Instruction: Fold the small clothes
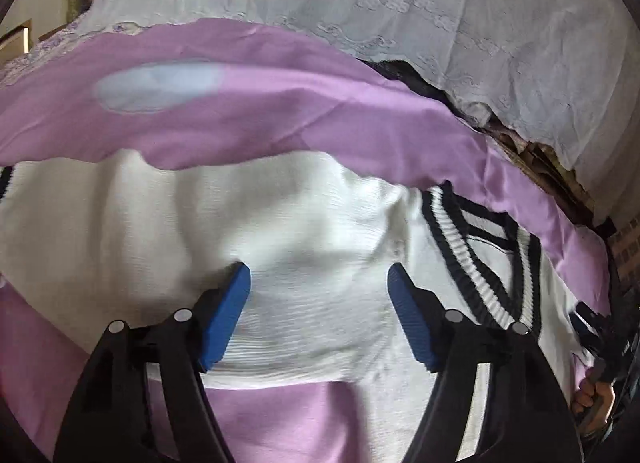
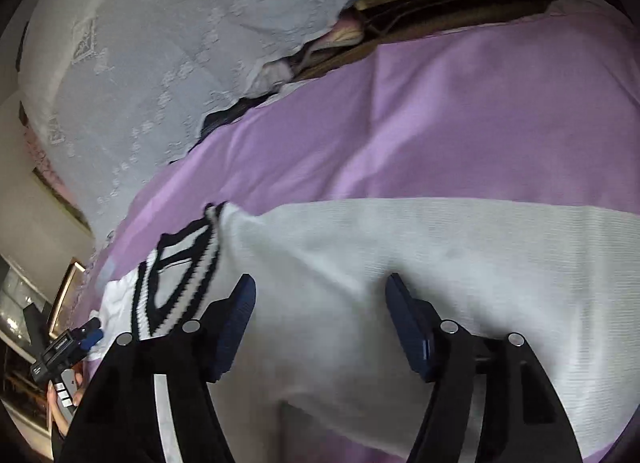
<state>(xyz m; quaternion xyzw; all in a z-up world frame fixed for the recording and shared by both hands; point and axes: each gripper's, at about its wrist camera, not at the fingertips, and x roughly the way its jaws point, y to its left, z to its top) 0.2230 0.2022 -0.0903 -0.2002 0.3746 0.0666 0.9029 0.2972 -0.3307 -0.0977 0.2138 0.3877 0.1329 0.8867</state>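
Left wrist view: left gripper point(image 1: 319, 283) stands released over the white sweater point(image 1: 312, 223) at frame centre; right gripper point(image 2: 320, 295) too. Sweater lies on purple sheet point(image 1: 280, 103). Pinching both layers could drag the sheet.

White knit vest point(image 1: 312, 223), apparently flat, on lilac sheet point(image 1: 280, 103)

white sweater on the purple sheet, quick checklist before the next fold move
1. Left gripper jaws apart over the white sweater, nothing pinched: ok.
2. Right gripper jaws apart over the knit, not gripping: ok.
3. Striped V-neck collar in view, uncovered: ok.
4. Sweater lying flat: not ok, a rumple shows beside the collar.
5. Purple sheet smooth beneath: cannot tell, pictures blurred.
6. Sweater hem edges: cannot tell, partly out of frame.
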